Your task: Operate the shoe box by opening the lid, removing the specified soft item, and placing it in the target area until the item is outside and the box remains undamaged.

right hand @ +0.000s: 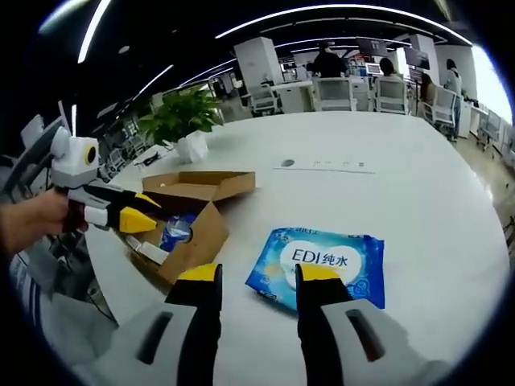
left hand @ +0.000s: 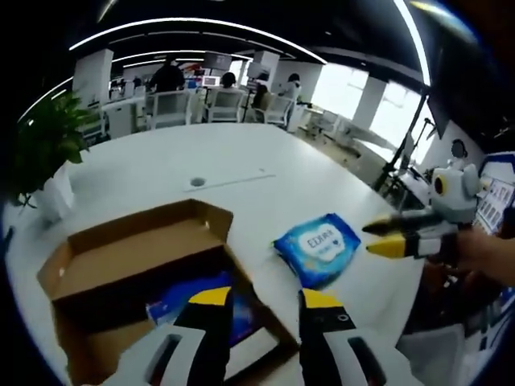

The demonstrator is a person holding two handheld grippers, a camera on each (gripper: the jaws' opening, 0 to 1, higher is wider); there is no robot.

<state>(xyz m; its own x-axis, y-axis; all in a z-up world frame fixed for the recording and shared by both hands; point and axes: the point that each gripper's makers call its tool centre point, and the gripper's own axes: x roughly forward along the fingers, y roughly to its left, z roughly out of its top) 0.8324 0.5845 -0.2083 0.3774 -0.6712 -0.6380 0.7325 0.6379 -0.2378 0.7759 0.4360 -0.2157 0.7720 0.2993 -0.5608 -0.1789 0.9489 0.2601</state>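
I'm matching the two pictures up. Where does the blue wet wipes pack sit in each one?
Left gripper view: blue wet wipes pack lies right of centre on the white table, right of the open shoe box.
Right gripper view: the pack lies low centre, behind the jaws.
Shared landmark: potted plant.

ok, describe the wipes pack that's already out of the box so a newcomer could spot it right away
Start at the big white round table and find the open cardboard shoe box near its edge. Beside the box, apart from it, a flat soft pack lies on the bare tabletop, just ahead of the right gripper. It is bright blue with a white label panel, whereas the other blue item sits inside the box.
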